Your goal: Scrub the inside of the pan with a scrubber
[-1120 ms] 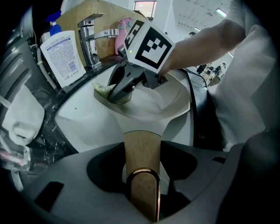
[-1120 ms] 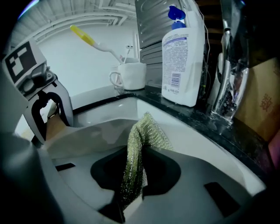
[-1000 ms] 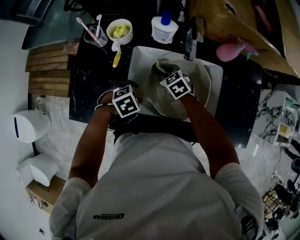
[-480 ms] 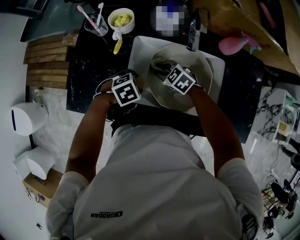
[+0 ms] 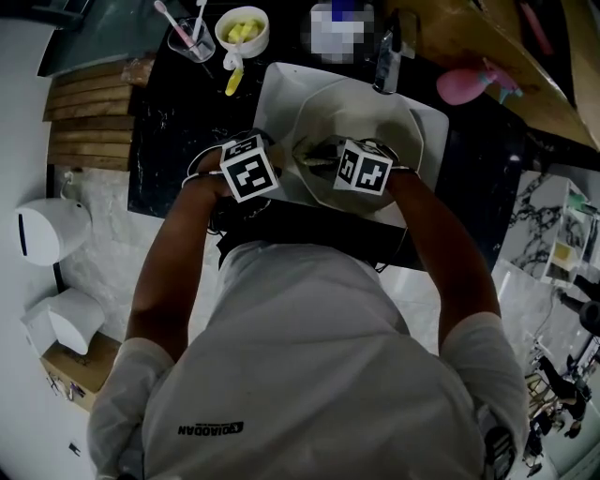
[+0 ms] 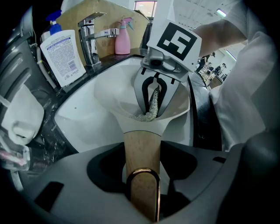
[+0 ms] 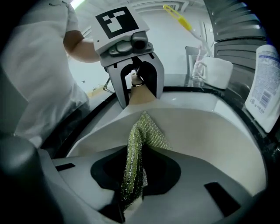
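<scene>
A cream pan [image 5: 361, 112] lies in the white sink [image 5: 274, 98]. Its wooden handle [image 6: 141, 153] points at me, and my left gripper [image 6: 142, 186] is shut on it; in the head view this gripper [image 5: 279, 173] is at the sink's left rim. My right gripper [image 7: 131, 188] is shut on a green mesh scrubber [image 7: 136, 144], whose free end rests on the pan's inner wall [image 7: 197, 131] near the handle side. In the left gripper view, the right gripper [image 6: 154, 94] presses the scrubber [image 6: 151, 107] down into the pan [image 6: 109, 94]. In the head view, the right gripper [image 5: 317, 157] points left.
A chrome faucet [image 5: 386, 56] stands behind the sink, beside a pink spray bottle [image 5: 464, 86]. A soap bottle [image 6: 63, 52] sits at the back left. A glass with toothbrushes [image 5: 187, 37] and a bowl of yellow pieces [image 5: 241, 28] stand on the dark counter [image 5: 178, 141].
My right gripper has swung the scrubber from the far part of the pan toward the handle side. My left gripper has kept hold of the handle.
</scene>
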